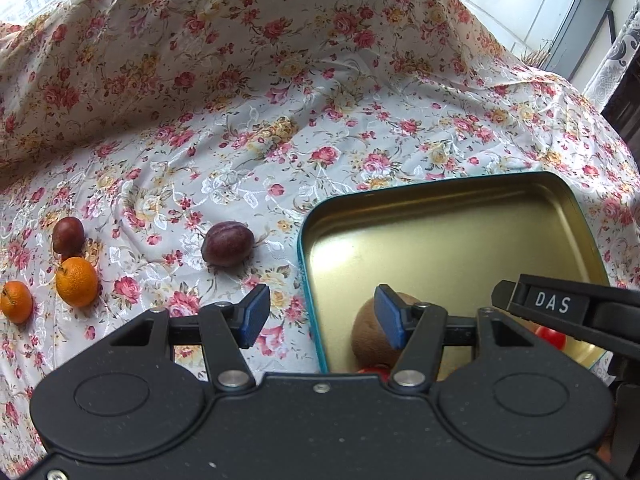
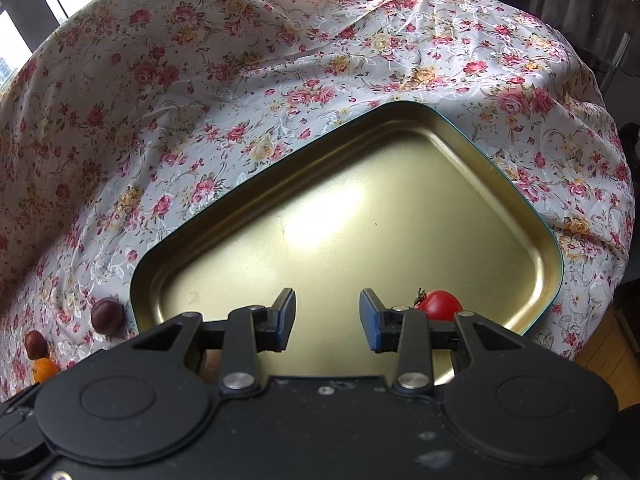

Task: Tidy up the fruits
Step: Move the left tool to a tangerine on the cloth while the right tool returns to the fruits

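The right tool (image 2: 327, 318) hangs over the near part of a gold-lined tray (image 2: 554, 268) with a teal rim, its blue-padded fingers (image 2: 369, 320) spread apart with nothing between them. A red tomato (image 2: 440, 304) lies in the tray just right of the right finger. The tray rests on a floral cloth (image 2: 200, 100). Left of the tray, a dark plum (image 2: 107, 316) sits just beside its rim; farther left lie another dark fruit (image 2: 36, 344) and an orange one (image 2: 44, 370).

1. Gold tray (image 2: 400, 216) with teal rim holds a brown kiwi (image 1: 370, 334) and a red tomato (image 2: 440, 304).
2. On the floral cloth: 2 dark plums (image 1: 227, 243) (image 1: 68, 236).
3. 2 oranges (image 1: 77, 281) (image 1: 16, 301) lie beside them.
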Demonstrator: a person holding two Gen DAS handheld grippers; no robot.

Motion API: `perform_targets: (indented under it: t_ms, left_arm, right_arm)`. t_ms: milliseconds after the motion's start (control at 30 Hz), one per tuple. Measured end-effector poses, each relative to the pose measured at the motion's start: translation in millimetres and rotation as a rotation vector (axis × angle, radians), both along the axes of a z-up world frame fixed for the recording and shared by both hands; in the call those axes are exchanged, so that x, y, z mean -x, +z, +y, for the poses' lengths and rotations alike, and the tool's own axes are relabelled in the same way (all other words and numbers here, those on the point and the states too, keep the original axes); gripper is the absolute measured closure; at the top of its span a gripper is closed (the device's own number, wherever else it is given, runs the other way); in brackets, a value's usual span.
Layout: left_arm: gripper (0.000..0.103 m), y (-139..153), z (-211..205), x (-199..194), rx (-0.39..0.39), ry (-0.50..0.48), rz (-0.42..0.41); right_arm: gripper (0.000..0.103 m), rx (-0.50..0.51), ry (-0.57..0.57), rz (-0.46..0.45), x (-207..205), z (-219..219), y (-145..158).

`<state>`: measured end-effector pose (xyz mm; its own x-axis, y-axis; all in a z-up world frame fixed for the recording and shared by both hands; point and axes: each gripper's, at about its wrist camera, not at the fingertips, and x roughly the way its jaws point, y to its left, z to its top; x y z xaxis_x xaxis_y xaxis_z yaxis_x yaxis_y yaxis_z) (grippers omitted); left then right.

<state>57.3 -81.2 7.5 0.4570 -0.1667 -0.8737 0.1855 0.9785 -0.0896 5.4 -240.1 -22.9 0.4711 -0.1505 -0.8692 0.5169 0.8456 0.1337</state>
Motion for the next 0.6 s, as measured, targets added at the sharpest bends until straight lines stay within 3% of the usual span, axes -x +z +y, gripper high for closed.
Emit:
perform_targets:
  t_ms: [433,600]
  left_arm:
    - [0.037,-9,78,-19,-0.124,0.171,-0.026]
    - [0.037,-7,118,-24,-0.113,0.224,-0.01]
  right_arm:
    - [0.064,-0.007,0.166,-0.04,-26,84,8]
    - [0.064,0.045,0.26,-0.029,-37,140,8]
